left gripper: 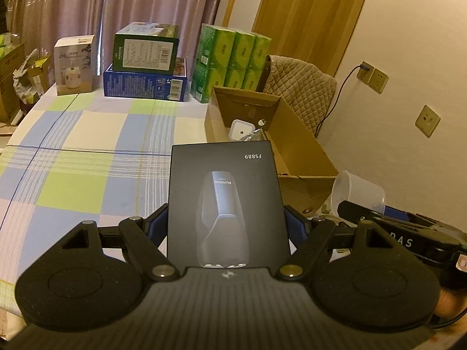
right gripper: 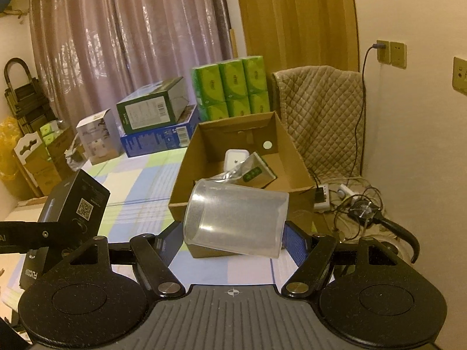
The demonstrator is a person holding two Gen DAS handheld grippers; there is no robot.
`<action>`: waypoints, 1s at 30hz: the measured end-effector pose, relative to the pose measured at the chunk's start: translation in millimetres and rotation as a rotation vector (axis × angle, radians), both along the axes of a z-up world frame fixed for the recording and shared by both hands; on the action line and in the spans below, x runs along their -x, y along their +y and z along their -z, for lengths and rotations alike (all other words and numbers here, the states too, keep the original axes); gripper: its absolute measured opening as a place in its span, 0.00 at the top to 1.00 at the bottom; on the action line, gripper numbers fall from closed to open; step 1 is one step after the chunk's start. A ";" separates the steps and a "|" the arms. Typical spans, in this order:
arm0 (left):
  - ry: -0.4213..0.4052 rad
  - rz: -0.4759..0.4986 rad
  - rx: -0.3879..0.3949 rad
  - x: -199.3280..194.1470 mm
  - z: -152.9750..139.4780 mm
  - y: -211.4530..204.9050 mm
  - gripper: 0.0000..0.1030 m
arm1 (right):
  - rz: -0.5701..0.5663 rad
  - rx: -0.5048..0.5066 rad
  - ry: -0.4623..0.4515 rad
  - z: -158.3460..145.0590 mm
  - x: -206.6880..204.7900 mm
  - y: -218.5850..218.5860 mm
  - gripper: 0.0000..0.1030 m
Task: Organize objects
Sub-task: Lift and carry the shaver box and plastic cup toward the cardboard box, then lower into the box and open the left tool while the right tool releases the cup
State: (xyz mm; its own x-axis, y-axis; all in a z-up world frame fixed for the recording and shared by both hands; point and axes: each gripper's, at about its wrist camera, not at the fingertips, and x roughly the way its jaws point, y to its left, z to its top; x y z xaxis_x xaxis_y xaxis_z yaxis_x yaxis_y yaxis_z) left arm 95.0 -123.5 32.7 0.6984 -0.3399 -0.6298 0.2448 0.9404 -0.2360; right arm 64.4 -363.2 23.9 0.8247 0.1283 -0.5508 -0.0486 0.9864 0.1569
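My left gripper point(left gripper: 226, 221) is shut on a black shaver box point(left gripper: 224, 201) marked FS889, held above the checked tablecloth point(left gripper: 87, 151). The same black box point(right gripper: 76, 204) shows at the left of the right wrist view. My right gripper point(right gripper: 233, 233) is shut on a clear plastic cup point(right gripper: 236, 218), tipped on its side, mouth to the left. That cup point(left gripper: 357, 192) appears at the right of the left wrist view. An open cardboard box point(right gripper: 294, 157) lies just beyond both grippers; it holds a white square item point(right gripper: 235, 159) and a silver packet point(right gripper: 256, 173).
At the table's far edge stand a white box point(left gripper: 74, 64), a green box on a blue box point(left gripper: 146, 67) and stacked green tissue packs point(left gripper: 233, 61). A quilted chair point(right gripper: 321, 108) and tangled cables with a power strip point(right gripper: 344, 201) lie to the right.
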 end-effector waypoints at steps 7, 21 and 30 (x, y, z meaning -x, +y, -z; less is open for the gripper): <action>-0.005 0.015 -0.005 -7.4 -3.0 -12.3 0.26 | 0.005 0.000 0.002 1.1 -6.0 -10.4 0.32; -0.023 0.088 -0.010 -50.1 -12.1 -60.7 0.26 | -0.007 0.058 -0.007 -1.9 -36.6 -32.6 0.32; -0.027 0.142 0.020 -85.0 -22.8 -87.3 0.26 | -0.026 0.085 -0.015 -10.2 -65.5 -42.0 0.32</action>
State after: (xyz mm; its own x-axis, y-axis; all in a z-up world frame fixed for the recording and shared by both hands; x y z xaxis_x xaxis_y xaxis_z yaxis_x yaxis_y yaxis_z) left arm 180.0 -210.8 55.6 0.6593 -0.4482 -0.6037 0.3813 0.8913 -0.2454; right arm 129.8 -405.2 34.1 0.8301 0.1029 -0.5481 -0.0758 0.9945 0.0721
